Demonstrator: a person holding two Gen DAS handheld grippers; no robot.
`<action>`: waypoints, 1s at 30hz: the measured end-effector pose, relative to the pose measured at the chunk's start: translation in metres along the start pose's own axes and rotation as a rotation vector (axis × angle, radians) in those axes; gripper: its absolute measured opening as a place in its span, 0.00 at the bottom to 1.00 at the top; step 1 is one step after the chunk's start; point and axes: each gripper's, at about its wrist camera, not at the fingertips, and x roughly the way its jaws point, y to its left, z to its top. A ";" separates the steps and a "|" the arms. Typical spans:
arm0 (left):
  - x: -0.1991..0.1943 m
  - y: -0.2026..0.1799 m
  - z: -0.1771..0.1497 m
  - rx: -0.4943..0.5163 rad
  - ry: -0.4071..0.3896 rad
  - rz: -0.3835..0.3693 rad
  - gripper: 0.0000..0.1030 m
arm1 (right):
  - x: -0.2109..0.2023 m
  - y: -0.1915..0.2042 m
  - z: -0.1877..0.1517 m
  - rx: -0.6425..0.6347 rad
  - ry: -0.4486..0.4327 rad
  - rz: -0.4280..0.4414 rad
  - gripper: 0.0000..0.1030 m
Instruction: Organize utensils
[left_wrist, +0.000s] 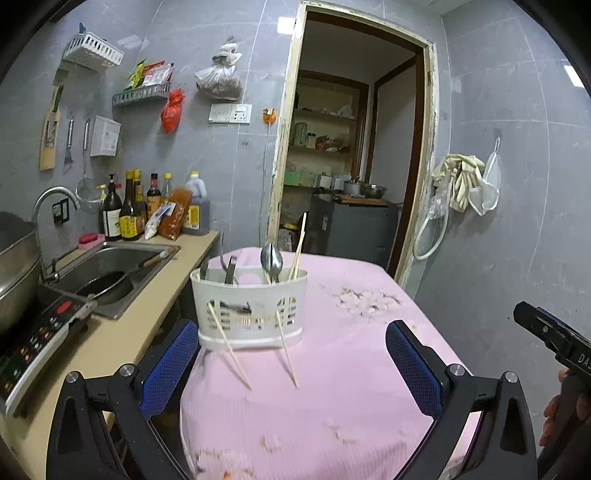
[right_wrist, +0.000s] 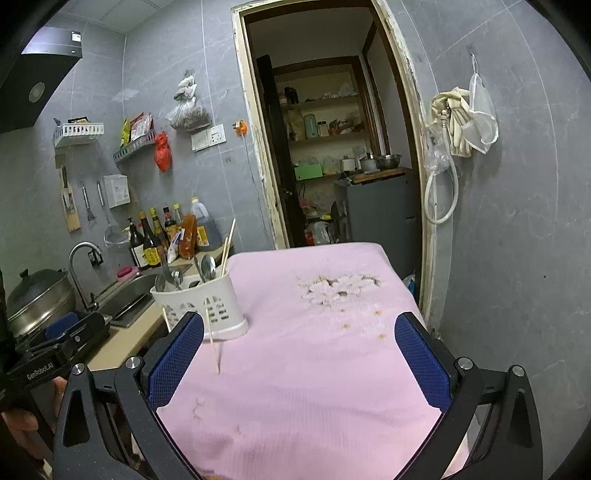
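A pink table (left_wrist: 351, 369) stands beside the sink (left_wrist: 110, 269). On its near-left edge sits the white caddy (left_wrist: 249, 306), just ahead of the left gripper (left_wrist: 291, 358), whose jaws are spread and empty. The right gripper (right_wrist: 299, 354) is likewise spread, with the caddy beyond its left finger. Two chopsticks (left_wrist: 229, 345) lean against the caddy's front.

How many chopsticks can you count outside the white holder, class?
2: one chopstick leans on the white holder's front left, the other chopstick on its front right. More stand inside.

Sauce bottles (left_wrist: 129, 210) beside sink (left_wrist: 110, 266)
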 end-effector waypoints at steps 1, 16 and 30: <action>-0.003 0.000 -0.003 -0.002 0.002 0.003 0.99 | -0.002 -0.001 -0.002 -0.001 0.000 0.001 0.99; -0.022 -0.004 -0.013 0.006 -0.007 0.016 0.99 | -0.014 0.003 -0.007 -0.023 0.002 0.010 0.99; -0.026 -0.005 -0.014 0.006 -0.008 0.020 0.99 | -0.016 0.004 -0.009 -0.026 0.006 0.011 0.99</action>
